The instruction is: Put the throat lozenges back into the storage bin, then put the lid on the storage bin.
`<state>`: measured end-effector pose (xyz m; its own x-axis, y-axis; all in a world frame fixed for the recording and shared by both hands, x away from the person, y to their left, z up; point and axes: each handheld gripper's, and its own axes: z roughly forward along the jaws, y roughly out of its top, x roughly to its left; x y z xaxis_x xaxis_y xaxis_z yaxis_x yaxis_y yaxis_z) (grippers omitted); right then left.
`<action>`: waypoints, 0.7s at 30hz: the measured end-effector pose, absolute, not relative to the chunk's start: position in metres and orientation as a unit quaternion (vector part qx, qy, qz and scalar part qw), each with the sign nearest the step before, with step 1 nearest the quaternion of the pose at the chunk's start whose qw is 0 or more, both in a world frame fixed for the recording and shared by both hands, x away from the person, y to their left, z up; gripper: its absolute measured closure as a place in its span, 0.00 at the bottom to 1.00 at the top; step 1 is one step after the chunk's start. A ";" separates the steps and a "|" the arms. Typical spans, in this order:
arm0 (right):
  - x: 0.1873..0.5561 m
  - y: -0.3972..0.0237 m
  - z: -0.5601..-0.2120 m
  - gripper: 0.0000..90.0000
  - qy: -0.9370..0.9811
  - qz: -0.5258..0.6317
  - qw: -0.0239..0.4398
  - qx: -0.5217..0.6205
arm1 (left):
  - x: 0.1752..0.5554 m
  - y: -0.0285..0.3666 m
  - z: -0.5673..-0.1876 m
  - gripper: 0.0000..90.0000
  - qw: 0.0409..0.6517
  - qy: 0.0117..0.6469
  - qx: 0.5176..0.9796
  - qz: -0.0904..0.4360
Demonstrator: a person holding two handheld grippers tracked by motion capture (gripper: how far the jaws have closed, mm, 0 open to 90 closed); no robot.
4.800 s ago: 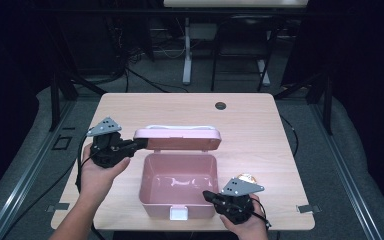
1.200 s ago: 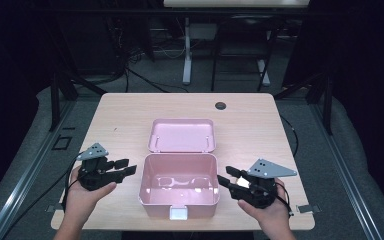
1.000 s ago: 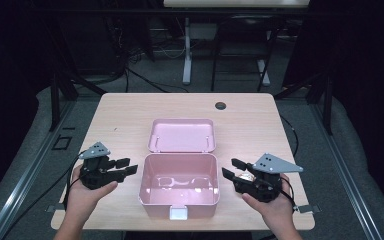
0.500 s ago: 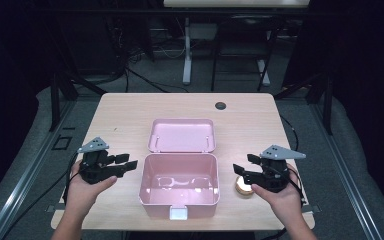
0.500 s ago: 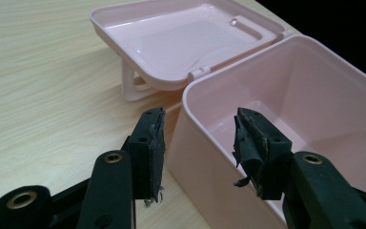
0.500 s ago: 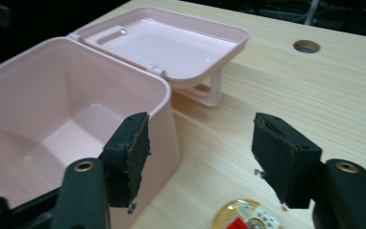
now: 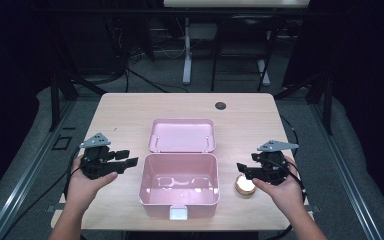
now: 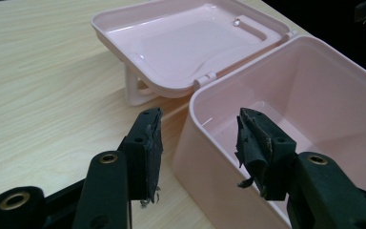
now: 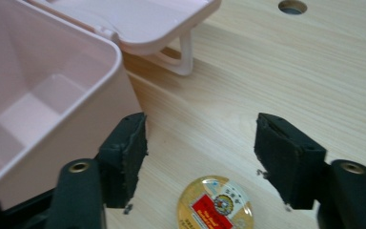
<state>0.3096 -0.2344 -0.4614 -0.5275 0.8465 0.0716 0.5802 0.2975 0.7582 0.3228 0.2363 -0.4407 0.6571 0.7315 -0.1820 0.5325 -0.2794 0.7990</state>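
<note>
A pink plastic box stands open in the middle of the table, its lid lying flat behind it. My left gripper hovers at the box's left wall, open. Its jaws have just been opening and straddle the rim without touching it. My right gripper is to the right of the box, open, and its jaws have also just been opening. A small round gold tin lies on the table under them. In the right gripper view the tin sits low between the pads, untouched.
The light wooden table has a dark cable hole at the back right. Bare wood lies on both sides of the box and behind the lid. Dark floor, cables and stands surround the table.
The lid, earlier half raised by the left gripper, now lies flat. The tin has left the right gripper and rests on the table. The right hand moved right and its jaws spread.
</note>
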 end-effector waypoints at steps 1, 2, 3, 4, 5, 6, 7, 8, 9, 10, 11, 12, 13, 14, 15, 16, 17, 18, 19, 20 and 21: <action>0.312 -0.234 -0.463 0.33 0.790 0.371 0.173 0.456 | 0.322 0.238 -0.439 0.57 0.450 0.399 0.791 0.112; 0.315 -0.233 -0.467 0.32 0.801 0.349 0.163 0.459 | 0.321 0.239 -0.438 0.58 0.452 0.400 0.789 0.116; 0.316 -0.232 -0.470 0.31 0.805 0.338 0.160 0.460 | 0.321 0.239 -0.438 0.59 0.450 0.399 0.790 0.115; 0.316 -0.232 -0.470 0.31 0.805 0.338 0.160 0.460 | 0.321 0.239 -0.438 0.59 0.450 0.399 0.790 0.115; 0.319 -0.231 -0.474 0.28 0.821 0.307 0.152 0.457 | 0.321 0.239 -0.438 0.59 0.450 0.398 0.791 0.115; 0.319 -0.231 -0.474 0.28 0.821 0.307 0.152 0.457 | 0.321 0.238 -0.438 0.59 0.449 0.399 0.791 0.114; 0.320 -0.231 -0.475 0.26 0.825 0.298 0.150 0.456 | 0.321 0.238 -0.438 0.59 0.449 0.400 0.791 0.113; 0.320 -0.230 -0.476 0.24 0.829 0.287 0.146 0.457 | 0.321 0.237 -0.437 0.58 0.450 0.399 0.791 0.114; 0.321 -0.230 -0.477 0.20 0.840 0.267 0.143 0.451 | 0.320 0.237 -0.437 0.57 0.453 0.397 0.791 0.111; 0.322 -0.231 -0.478 0.18 0.844 0.258 0.141 0.448 | 0.320 0.237 -0.438 0.57 0.453 0.396 0.791 0.110; 0.322 -0.231 -0.478 0.18 0.844 0.258 0.141 0.448 | 0.320 0.237 -0.438 0.57 0.453 0.396 0.791 0.110; 0.323 -0.231 -0.479 0.18 0.845 0.254 0.138 0.450 | 0.321 0.237 -0.439 0.57 0.448 0.393 0.795 0.109; 0.328 -0.231 -0.481 0.16 0.848 0.242 0.129 0.454 | 0.321 0.237 -0.441 0.57 0.446 0.396 0.795 0.107; 0.331 -0.232 -0.483 0.16 0.850 0.235 0.121 0.456 | 0.323 0.238 -0.443 0.56 0.444 0.400 0.795 0.107; 0.331 -0.232 -0.483 0.16 0.850 0.235 0.121 0.456 | 0.323 0.238 -0.443 0.56 0.444 0.400 0.795 0.107; 0.334 -0.231 -0.484 0.16 0.851 0.231 0.115 0.458 | 0.323 0.238 -0.444 0.56 0.443 0.401 0.795 0.107; 0.340 -0.230 -0.490 0.15 0.855 0.214 0.108 0.460 | 0.323 0.238 -0.445 0.56 0.440 0.400 0.798 0.104; 0.340 -0.230 -0.490 0.15 0.855 0.214 0.108 0.460 | 0.323 0.238 -0.445 0.56 0.440 0.400 0.798 0.104; 0.345 -0.228 -0.496 0.15 0.858 0.195 0.103 0.464 | 0.323 0.238 -0.445 0.56 0.439 0.400 0.798 0.105; 0.345 -0.228 -0.496 0.15 0.858 0.195 0.103 0.464 | 0.323 0.238 -0.444 0.56 0.439 0.400 0.797 0.106; 0.350 -0.225 -0.501 0.13 0.862 0.176 0.095 0.465 | 0.323 0.238 -0.443 0.56 0.437 0.399 0.799 0.108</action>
